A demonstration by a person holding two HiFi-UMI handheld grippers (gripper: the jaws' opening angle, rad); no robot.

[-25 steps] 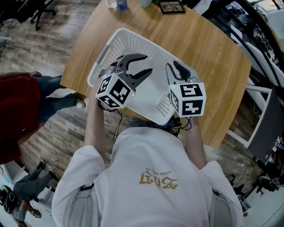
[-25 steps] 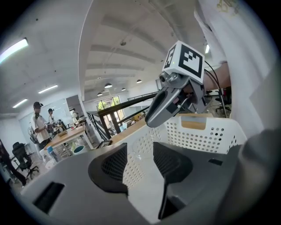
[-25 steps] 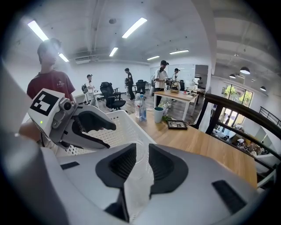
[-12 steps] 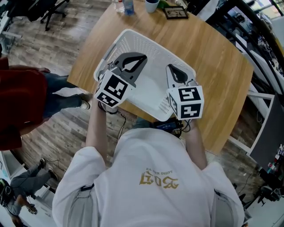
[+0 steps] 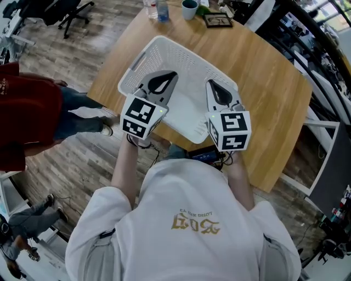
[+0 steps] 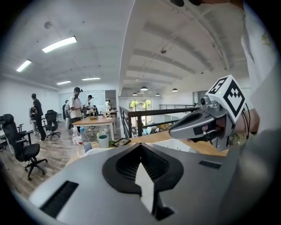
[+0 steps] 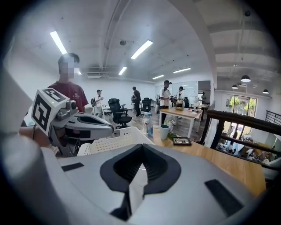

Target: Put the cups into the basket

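Hovering over the near half of the basket (image 5: pixel 164 48), the left gripper (image 5: pixel 159 82) and right gripper (image 5: pixel 215 88) are side by side, each with its jaws clenched together on nothing; the only cup (image 5: pixel 189 7) I can see stands well beyond them at the far edge of the table (image 5: pixel 269 82), outside the basket, between a bottle (image 5: pixel 163 10) and a small picture frame (image 5: pixel 215 20); the table is pale wood, rounded at its corners, on a plank floor (image 5: pixel 82 159); it is an open office with strip lights, swivel chairs and people round a farther table; a person in red (image 5: pixel 24 118) stands at the left; a second ago the left jaws were spread, now they are closed; the right jaws were together then too.
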